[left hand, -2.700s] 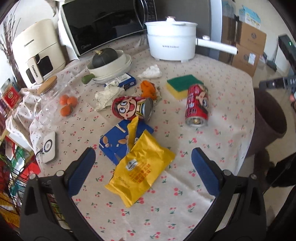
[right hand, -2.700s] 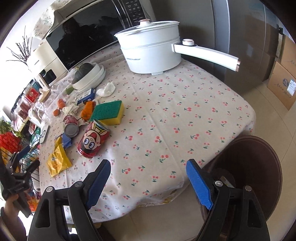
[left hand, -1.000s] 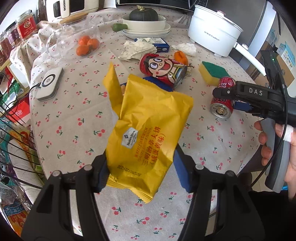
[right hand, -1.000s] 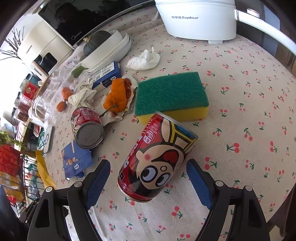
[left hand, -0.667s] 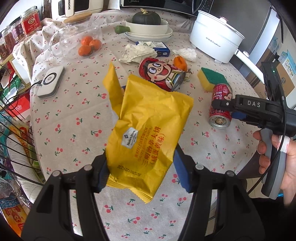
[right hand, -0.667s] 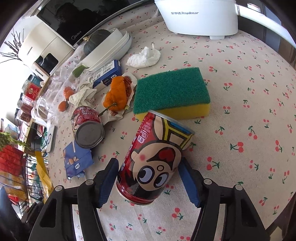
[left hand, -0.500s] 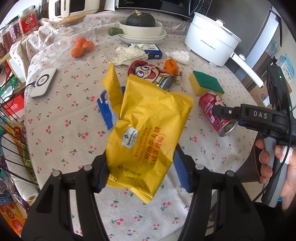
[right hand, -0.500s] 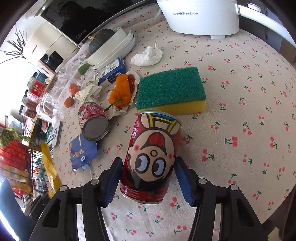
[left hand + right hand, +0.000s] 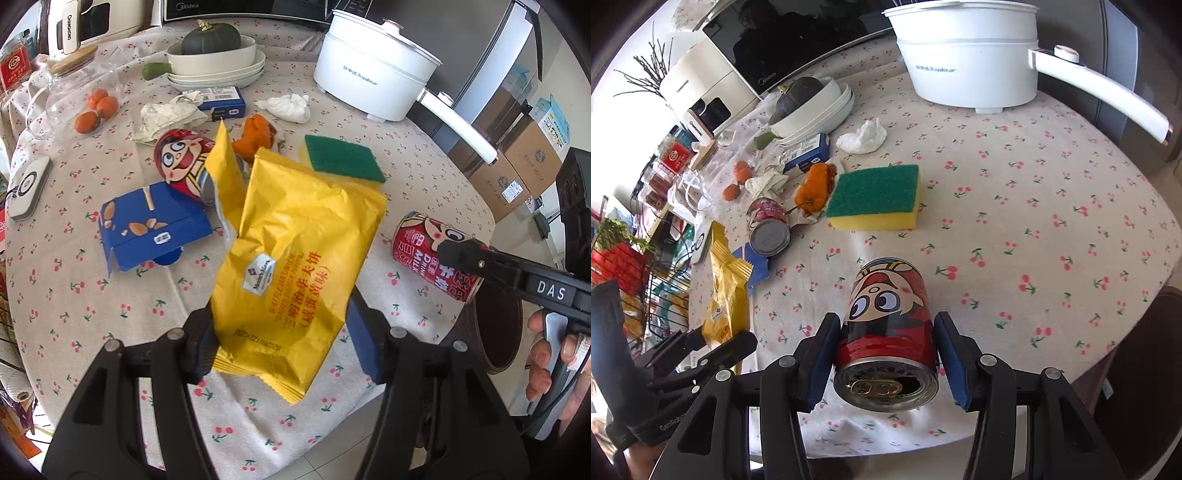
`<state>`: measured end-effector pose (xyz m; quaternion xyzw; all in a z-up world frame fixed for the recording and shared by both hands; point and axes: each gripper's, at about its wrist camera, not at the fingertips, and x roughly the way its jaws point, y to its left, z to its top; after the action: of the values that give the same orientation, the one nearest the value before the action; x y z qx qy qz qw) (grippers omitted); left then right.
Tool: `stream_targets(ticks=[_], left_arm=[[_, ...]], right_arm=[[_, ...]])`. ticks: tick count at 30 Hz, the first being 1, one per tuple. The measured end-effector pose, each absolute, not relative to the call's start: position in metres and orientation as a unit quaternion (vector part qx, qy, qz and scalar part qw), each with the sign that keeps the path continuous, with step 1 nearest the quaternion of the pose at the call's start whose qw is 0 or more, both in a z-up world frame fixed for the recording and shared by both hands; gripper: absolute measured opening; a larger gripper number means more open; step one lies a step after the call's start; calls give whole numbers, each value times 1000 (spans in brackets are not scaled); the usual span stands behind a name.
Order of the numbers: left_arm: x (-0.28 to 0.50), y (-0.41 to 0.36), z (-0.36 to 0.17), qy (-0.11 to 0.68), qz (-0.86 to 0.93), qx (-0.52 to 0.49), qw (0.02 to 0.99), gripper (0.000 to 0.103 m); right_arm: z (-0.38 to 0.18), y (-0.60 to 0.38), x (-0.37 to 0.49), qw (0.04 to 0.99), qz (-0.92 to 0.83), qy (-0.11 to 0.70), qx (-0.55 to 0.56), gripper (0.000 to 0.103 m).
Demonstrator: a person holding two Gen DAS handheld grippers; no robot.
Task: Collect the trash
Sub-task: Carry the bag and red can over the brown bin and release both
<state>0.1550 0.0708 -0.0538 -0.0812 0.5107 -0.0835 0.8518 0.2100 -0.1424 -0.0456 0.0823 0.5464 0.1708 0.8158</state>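
Between the blue pads of the right tool, a red printed metal drink can is held clear of the worktop, its long axis along the fingers and its opened top facing the camera; the jaws are closing on its smooth cylindrical wall. The left tool is clamped on a crinkled yellow foil snack packet, which stands up from the pads, flat and limp. A dark brown round bin sits below the worktop edge, on the right-hand side, and the right tool is nearer to it in the left wrist view. On the cherry-print cloth remain a second red can, a blue cardboard box, crumpled white tissues and a green-and-yellow sponge.
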Motion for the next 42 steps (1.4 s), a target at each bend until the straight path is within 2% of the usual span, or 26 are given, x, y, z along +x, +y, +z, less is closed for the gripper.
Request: stream_targets(ticks=[10,17,29,39,41,42], left_arm=[[154,29,-51,506,-120,-53,852,63],[160,-20,-52,507,-155,-48,847,63],[151,-164,-74,524,-263,-5,810,63],[138,-244,-91,519,-326,16,790,63],[134,-257,-91,506,-341,34,791,70],[132,-262,-90,499,-341,48,795,82]], right_arm=[[-20,-203,191,832,156,521,108,53],[-13,-282,166,844,111,506,141,53],[-38,-440,104,837,2,509,201,54],[-66,-505,70,821,-36,526,219,54],[-68,-509,67,821,-36,526,220,54],[-68,-510,66,821,-36,526,221,54]])
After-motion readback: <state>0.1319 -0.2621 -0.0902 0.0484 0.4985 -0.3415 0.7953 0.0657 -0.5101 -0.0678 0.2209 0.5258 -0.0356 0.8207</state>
